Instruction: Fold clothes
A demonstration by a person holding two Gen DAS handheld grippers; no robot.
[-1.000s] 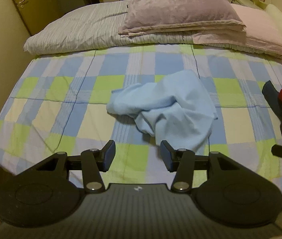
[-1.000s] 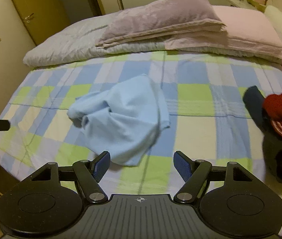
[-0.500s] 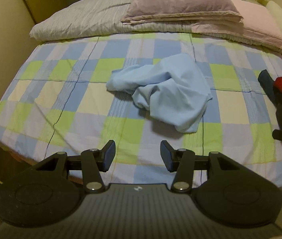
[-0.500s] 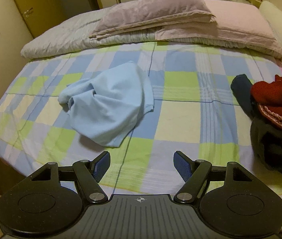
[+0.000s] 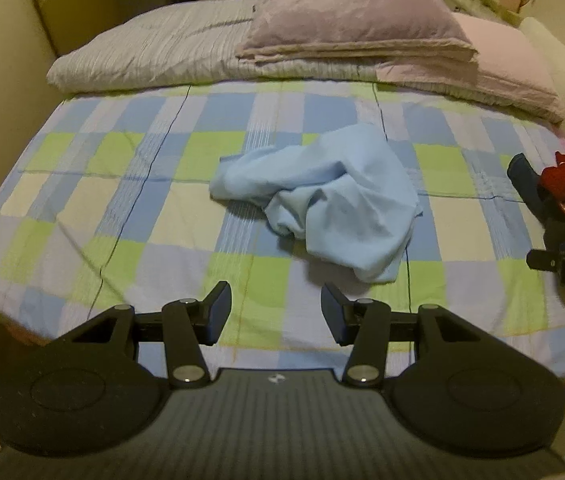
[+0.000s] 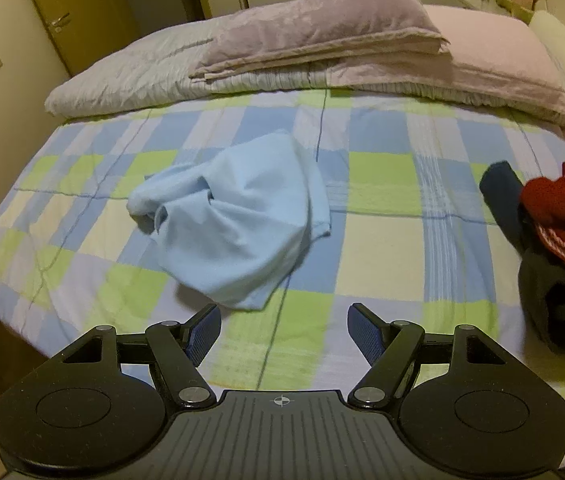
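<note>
A crumpled light-blue garment (image 5: 322,200) is seen lying near the middle of a bed covered by a checked blue, green and cream sheet (image 5: 122,208). In the left wrist view the garment is placed at about 1 o'clock from the left gripper (image 5: 276,314), whose jaws are held apart with nothing between them, above the sheet near the bed's front edge. In the right wrist view the same garment (image 6: 238,224) is found at about 11 o'clock from the right gripper (image 6: 282,332), whose jaws are spread wider and are likewise empty; the garment's near hem is seen just beyond the left fingertip. A heap of dark and red clothes (image 6: 558,240) is piled at 3 o'clock, at the bed's edge. Folded bedding and pillows (image 5: 354,36) are stacked at 12 o'clock.
</note>
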